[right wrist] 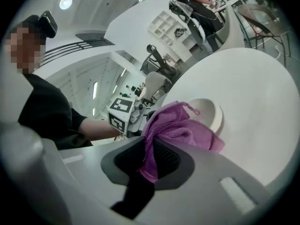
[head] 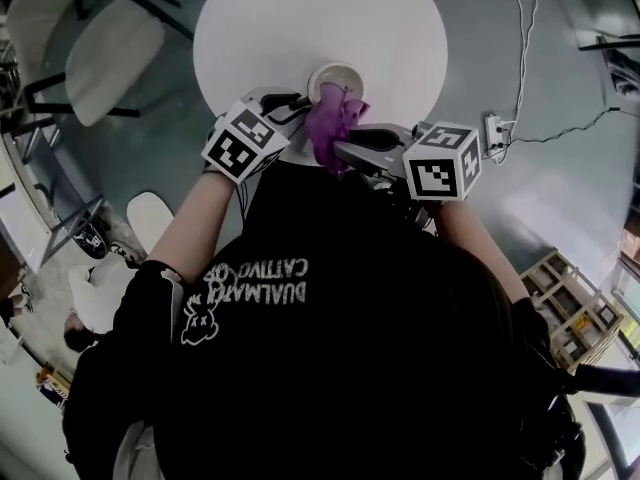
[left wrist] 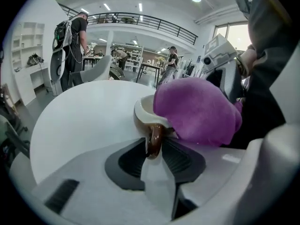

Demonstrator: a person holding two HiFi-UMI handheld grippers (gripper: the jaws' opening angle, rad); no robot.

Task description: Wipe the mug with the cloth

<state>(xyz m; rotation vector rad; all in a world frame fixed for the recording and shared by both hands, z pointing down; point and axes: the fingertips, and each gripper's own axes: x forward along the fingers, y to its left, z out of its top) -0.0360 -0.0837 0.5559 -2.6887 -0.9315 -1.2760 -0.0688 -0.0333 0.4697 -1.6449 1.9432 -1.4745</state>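
Here the mug (head: 338,76) stands upright at the near edge of the round white table (head: 300,18). Its rim and inner wall are cream, and its looped handle (left wrist: 153,142) is glossy brown. The purple cloth (head: 335,123) looks soft and nappy. It is bunched over the side of the mug's mouth nearest the right gripper (right wrist: 149,158) and hangs down towards that gripper.

We see little of the mug's outer wall in any view, because the cloth and the grippers' bodies cover it. In the head view our own black shirt fills the lower half of the picture and hides the table's near edge. We cannot tell how far the cloth reaches down into the mug, or whether anything lies beneath it. Only a crescent of the inner wall shows beside the cloth.

The left gripper (left wrist: 153,148) has its jaws narrow, with the mug's handle between its dark pads (left wrist: 129,159), which touch it on both sides. The right gripper's jaws are closed on a fold of the cloth, and a short tail of cloth hangs out below its pads (right wrist: 166,161).
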